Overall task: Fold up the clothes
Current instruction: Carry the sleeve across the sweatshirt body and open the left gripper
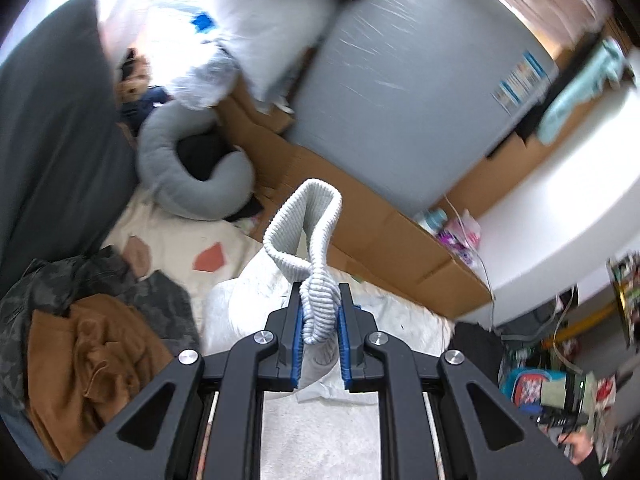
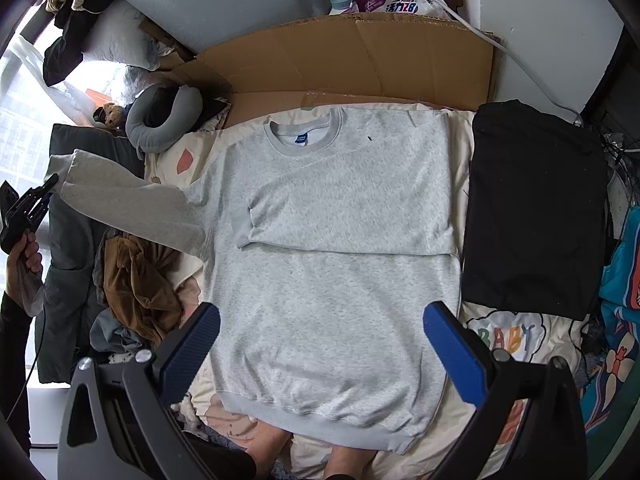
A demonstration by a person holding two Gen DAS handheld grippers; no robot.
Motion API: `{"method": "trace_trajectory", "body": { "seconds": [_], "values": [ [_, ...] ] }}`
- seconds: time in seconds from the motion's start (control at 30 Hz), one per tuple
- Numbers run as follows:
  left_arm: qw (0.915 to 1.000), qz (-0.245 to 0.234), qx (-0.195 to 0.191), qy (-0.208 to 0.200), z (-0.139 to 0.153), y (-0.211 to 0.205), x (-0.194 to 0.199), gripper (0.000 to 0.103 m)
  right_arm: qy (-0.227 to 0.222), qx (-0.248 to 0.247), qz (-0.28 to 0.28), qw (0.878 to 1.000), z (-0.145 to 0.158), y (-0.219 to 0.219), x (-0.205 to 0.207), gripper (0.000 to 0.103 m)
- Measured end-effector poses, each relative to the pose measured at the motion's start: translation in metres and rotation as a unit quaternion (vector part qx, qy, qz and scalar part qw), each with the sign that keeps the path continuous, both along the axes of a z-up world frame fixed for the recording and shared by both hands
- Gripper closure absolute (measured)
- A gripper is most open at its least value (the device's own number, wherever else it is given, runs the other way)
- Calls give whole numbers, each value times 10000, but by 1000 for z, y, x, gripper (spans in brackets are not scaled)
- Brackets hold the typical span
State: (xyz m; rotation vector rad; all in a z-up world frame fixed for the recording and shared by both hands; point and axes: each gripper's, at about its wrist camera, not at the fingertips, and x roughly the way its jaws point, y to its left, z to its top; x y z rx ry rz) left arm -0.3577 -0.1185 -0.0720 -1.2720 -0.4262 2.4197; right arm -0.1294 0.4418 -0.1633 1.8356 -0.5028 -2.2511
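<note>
Two views divide the evidence. Only the left wrist view shows the left gripper (image 1: 320, 316) clenched on the ribbed cuff (image 1: 308, 232) of the grey sweatshirt, the cuff bunched between the blue pads and looping upward beyond them. Only the right wrist view shows the whole sweatshirt (image 2: 332, 264) lying front-up on the bed (image 2: 516, 340), collar toward the cardboard (image 2: 360, 60), one sleeve already folded across the chest, the other sleeve (image 2: 132, 204) drawn out taut past the bed's left edge toward the left gripper (image 2: 40, 196), which a hand (image 2: 22, 264) carries at the frame edge. The right gripper (image 2: 320, 344) hangs released above the lower body of the sweatshirt, jaws spread wide, nothing between them. A folded black garment (image 2: 536, 208) lies just beside the sweatshirt's right edge; a brown garment (image 2: 140, 280) sits heaped under the stretched sleeve. A grey neck pillow (image 2: 160, 120) occupies the far left corner. Bare bed sheet shows only as narrow margins around the sweatshirt.
</note>
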Motion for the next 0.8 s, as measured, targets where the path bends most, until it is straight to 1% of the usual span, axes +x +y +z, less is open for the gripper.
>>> {"method": "trace_trajectory", "body": {
  "seconds": [0.17, 0.37, 0.6, 0.73, 0.8],
  "values": [
    [9991, -424, -32, -26, -1, 43, 2, 90, 3, -27, -5, 10000, -1, 1, -1, 0],
    [9955, -949, -65, -60, -5, 95, 6, 90, -11, -54, -25, 10000, -1, 3, 0, 0],
    [9868, -1608, -136, -168, -18, 160, 16, 90, -31, -116, -102, 9999, -3, 9, 1, 0],
    [9813, -1897, -144, -292, -34, 195, 22, 90, -67, -166, -147, 9997, -5, 13, 2, 0],
    [9787, -2018, -133, -364, -44, 212, 24, 90, -95, -283, -218, 9993, -7, 16, 3, 0]
  ]
}}
